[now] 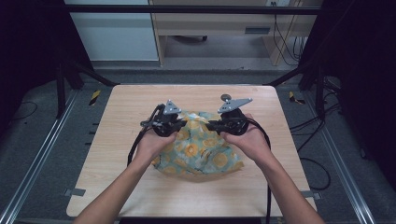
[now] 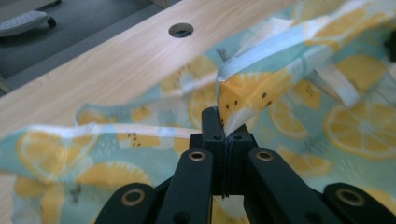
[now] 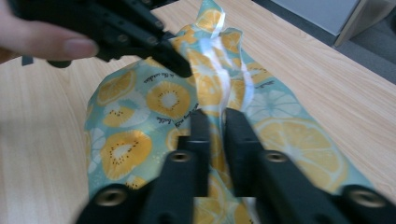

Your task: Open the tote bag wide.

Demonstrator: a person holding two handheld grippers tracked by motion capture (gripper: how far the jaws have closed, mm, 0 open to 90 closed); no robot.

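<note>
High view first: I've got the lemon-print cloth (image 1: 198,147) crumpled in the middle of the wooden table (image 1: 140,186), with both hands over its far edge. My left gripper (image 1: 180,125) sits at the cloth's left upper part, my right gripper (image 1: 212,125) just beside it to the right, the two tips near each other but apart. Left gripper view now: the jaws are pressed together on a folded corner of the cloth (image 2: 261,88), pinched and lifted off the rest of the fabric. Right gripper view: the jaws stand a narrow gap apart, fabric (image 3: 140,116) bunched between and beneath them, and I can't tell whether the pads actually press on it. Across from them I see the left gripper (image 3: 180,67) clamped on a raised fold.
</note>
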